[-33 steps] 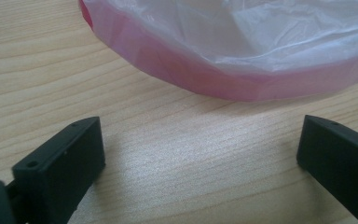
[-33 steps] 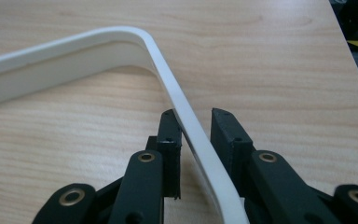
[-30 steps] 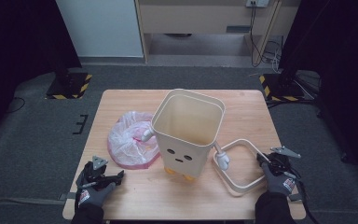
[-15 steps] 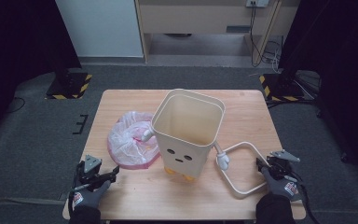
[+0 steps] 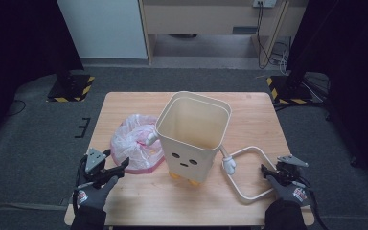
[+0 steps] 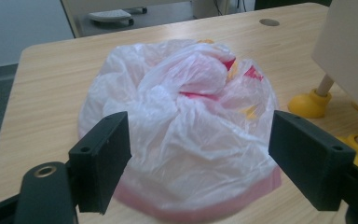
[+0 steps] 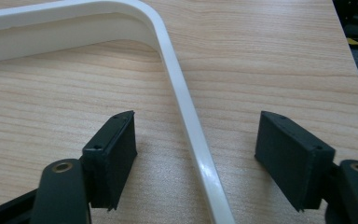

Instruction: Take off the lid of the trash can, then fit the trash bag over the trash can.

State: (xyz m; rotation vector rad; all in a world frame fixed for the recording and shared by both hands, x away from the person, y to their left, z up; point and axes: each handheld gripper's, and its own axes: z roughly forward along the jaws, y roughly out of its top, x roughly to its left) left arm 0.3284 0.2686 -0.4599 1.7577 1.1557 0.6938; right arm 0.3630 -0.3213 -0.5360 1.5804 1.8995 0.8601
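High view — wooden worktop (image 5: pixel 139 201) carrying a cream square bin (image 5: pixel 193 136) with a dotted face, yellow feet and small arms, standing upright at centre. Crumpled translucent plastic bag (image 5: pixel 136 148) with a pink rim lying just left of the bin, touching its side. White rectangular frame (image 5: pixel 249 172) lying flat on the worktop right of the bin, one corner close to the bin's white hand. Left gripper (image 5: pixel 117 168) in a gloved hand at the near left corner, jaws apart and pointed at the bag's near edge. Right gripper (image 5: pixel 264 171) in a gloved hand at the near right, tips at the frame's right-hand bar.

Left gripper view — two black jaws standing wide on either side of the bag (image 6: pixel 182 126), no pad pressing the plastic; nothing held. Bin's lower wall and one yellow foot (image 6: pixel 307 103) at the right.

Right gripper view — jaws having just been opening, now well apart, with the frame's white bar (image 7: pixel 189 121) running between them and lying on the wood grain; both pads clear of the bar, nothing gripped.
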